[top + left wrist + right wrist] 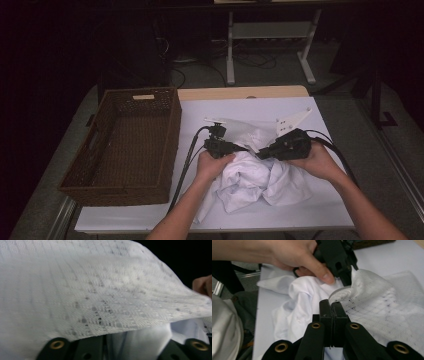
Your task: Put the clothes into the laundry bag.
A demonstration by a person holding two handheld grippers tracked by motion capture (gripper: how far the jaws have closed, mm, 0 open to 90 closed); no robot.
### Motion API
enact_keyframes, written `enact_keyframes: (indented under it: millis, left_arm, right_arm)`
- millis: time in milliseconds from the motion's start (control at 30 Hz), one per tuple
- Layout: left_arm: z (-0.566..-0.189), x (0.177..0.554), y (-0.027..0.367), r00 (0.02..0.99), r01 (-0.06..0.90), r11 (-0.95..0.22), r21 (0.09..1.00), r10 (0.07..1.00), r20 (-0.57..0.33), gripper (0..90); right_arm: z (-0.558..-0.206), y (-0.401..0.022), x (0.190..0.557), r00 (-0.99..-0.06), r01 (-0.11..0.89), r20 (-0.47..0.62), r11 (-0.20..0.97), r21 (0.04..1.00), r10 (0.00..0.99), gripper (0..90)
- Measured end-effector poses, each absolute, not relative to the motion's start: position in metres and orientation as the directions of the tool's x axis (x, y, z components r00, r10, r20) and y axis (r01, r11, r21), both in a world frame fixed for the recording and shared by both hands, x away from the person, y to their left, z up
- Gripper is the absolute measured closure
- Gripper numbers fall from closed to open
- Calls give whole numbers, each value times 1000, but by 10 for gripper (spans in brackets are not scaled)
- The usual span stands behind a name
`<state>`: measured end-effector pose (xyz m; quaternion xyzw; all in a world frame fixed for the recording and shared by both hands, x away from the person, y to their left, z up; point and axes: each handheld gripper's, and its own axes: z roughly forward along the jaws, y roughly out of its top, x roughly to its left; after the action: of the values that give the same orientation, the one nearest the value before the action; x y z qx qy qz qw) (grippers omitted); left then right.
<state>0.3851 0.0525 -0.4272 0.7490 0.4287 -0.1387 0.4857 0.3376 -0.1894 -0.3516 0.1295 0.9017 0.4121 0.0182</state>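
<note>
Gripping a crumpled white cloth (260, 180) at centre frame.
Its patterned mesh edge (342, 293) is clamped by the right gripper (332, 305); the left gripper's (235, 148) jaw state cannot be told.

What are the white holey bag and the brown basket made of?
The white mesh laundry bag looks like thin woven netting, probably synthetic: tiny holes show in rows through it. The brown rectangular basket seems to be woven wicker or rattan, matte, with a plaited pattern on its walls; it could be plastic imitation.
</note>
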Motion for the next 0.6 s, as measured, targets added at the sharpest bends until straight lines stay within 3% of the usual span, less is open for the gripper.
enact_keyframes:
  millis: [133, 333, 433, 467, 533, 600]
  left_arm:
    - [-403, 369, 61, 651, 742, -249, 622, 491, -579, 390]
    - [-384, 350, 65, 703, 706, -350, 616, 457, -546, 232]
    - [-401, 356, 44, 689, 721, -392, 572, 496, -529, 225]
    - [-409, 360, 37, 686, 723, -409, 558, 520, -508, 261]
    - [-423, 365, 29, 674, 733, -414, 540, 544, -499, 375]
    - [-429, 368, 30, 676, 731, -400, 553, 536, -505, 549]
  right_arm:
    - [-355, -194, 350, -950, 248, 67, 610, 753, 304, 881]
    - [-353, -198, 355, -939, 262, 62, 588, 766, 338, 879]
    - [-356, -195, 357, -939, 266, 67, 591, 762, 336, 863]
    - [-356, -195, 358, -942, 265, 71, 594, 760, 329, 823]
    - [-356, -199, 358, -939, 262, 54, 606, 751, 340, 728]
    - [-354, -208, 356, -936, 249, 24, 615, 748, 350, 689]
